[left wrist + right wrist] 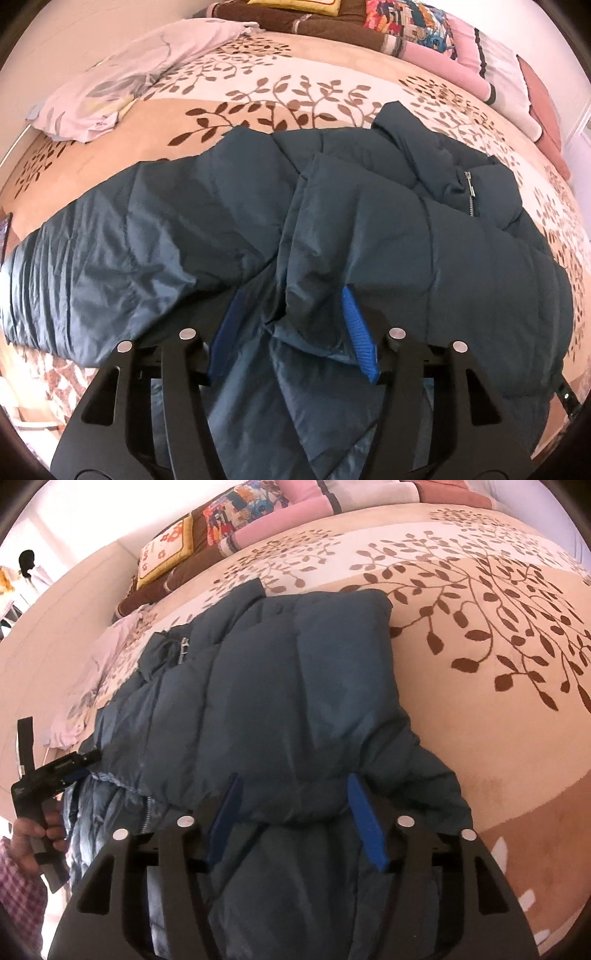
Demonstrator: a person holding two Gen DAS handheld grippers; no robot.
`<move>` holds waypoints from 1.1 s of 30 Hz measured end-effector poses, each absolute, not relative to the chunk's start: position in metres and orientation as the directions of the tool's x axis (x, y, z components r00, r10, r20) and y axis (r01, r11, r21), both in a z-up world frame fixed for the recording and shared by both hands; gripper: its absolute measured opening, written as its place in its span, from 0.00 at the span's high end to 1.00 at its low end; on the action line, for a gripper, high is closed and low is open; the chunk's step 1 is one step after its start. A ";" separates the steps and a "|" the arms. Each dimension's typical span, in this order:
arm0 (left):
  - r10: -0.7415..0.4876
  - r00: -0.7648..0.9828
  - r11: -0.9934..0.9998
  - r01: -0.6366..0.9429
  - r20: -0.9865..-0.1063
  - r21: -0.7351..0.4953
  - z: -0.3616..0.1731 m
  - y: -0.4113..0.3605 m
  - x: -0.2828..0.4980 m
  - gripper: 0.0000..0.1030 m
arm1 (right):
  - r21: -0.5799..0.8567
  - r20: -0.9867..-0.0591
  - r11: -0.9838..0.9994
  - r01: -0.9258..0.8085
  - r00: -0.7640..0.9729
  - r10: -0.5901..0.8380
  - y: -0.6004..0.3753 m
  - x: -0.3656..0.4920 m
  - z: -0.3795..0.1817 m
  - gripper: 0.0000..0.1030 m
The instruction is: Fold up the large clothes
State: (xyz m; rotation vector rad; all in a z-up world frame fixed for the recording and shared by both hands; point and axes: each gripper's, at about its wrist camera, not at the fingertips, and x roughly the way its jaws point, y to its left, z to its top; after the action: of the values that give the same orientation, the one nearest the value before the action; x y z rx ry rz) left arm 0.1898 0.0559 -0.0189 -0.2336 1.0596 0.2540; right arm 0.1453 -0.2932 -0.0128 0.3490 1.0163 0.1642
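A dark teal puffer jacket (369, 221) lies on the bed, its zipper (471, 192) near the collar at the right. My left gripper (291, 295) is open, its blue pads on either side of a bunched fold of jacket fabric. In the right wrist view the same jacket (277, 686) lies partly folded. My right gripper (291, 779) is open, its blue pads straddling the jacket's puffy near edge. The left gripper (79, 766) shows at the left edge of that view, held by a hand, at the jacket's other side.
The bed cover (258, 99) is beige and white with brown leaf patterns. A pale floral pillow (122, 77) lies at the far left. Colourful pillows and folded blankets (424, 29) are stacked along the headboard. Open cover (480, 646) lies right of the jacket.
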 end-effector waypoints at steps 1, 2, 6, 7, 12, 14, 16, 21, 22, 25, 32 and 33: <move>0.091 0.469 0.946 -0.317 -0.879 -0.071 -0.017 0.057 0.187 0.46 | 0.359 -0.801 0.933 0.023 0.520 0.296 -0.292 0.143 -0.010 0.42; 0.087 0.473 0.944 -0.320 -0.877 -0.078 -0.014 0.057 0.184 0.46 | 0.359 -0.801 0.933 0.020 0.520 0.297 -0.290 0.141 -0.008 0.42; 0.085 0.490 0.942 -0.324 -0.868 -0.091 -0.005 0.061 0.173 0.44 | 0.386 -0.793 0.922 -0.001 0.510 0.333 -0.280 0.128 0.000 0.42; 0.089 0.494 0.942 -0.324 -0.865 -0.088 -0.003 0.061 0.170 0.44 | 0.396 -0.793 0.918 -0.004 0.502 0.344 -0.277 0.124 0.001 0.42; 0.115 0.516 0.945 -0.319 -0.849 -0.066 0.007 0.062 0.153 0.43 | 0.408 -0.798 0.912 -0.041 0.470 0.378 -0.260 0.100 0.004 0.42; 0.114 0.521 0.947 -0.315 -0.846 -0.066 0.009 0.062 0.145 0.42 | 0.415 -0.803 0.908 -0.050 0.449 0.392 -0.253 0.090 0.001 0.42; 0.112 0.521 0.948 -0.312 -0.846 -0.066 0.010 0.062 0.137 0.42 | 0.418 -0.806 0.907 -0.057 0.436 0.399 -0.248 0.083 0.000 0.42; 0.103 0.526 0.948 -0.308 -0.844 -0.076 0.013 0.065 0.118 0.42 | 0.420 -0.813 0.904 -0.076 0.411 0.412 -0.238 0.066 -0.002 0.42; 0.101 0.527 0.948 -0.308 -0.844 -0.080 0.013 0.065 0.115 0.41 | 0.419 -0.815 0.905 -0.076 0.408 0.412 -0.237 0.064 -0.002 0.42; 0.092 0.529 0.945 -0.313 -0.843 -0.093 0.013 0.068 0.103 0.41 | 0.416 -0.820 0.906 -0.073 0.402 0.409 -0.236 0.057 -0.004 0.42; 0.092 0.527 0.939 -0.328 -0.845 -0.103 0.008 0.076 0.080 0.37 | 0.406 -0.832 0.912 -0.064 0.387 0.397 -0.235 0.044 -0.009 0.42; 0.091 0.525 0.937 -0.332 -0.846 -0.105 0.007 0.078 0.077 0.37 | 0.404 -0.835 0.913 -0.060 0.383 0.394 -0.235 0.043 -0.010 0.42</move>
State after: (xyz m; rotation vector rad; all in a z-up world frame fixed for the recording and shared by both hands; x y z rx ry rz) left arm 0.0766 0.0781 0.0068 -0.2679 0.9883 0.2569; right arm 0.0429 -0.2350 -0.0104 0.3315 1.1465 0.2965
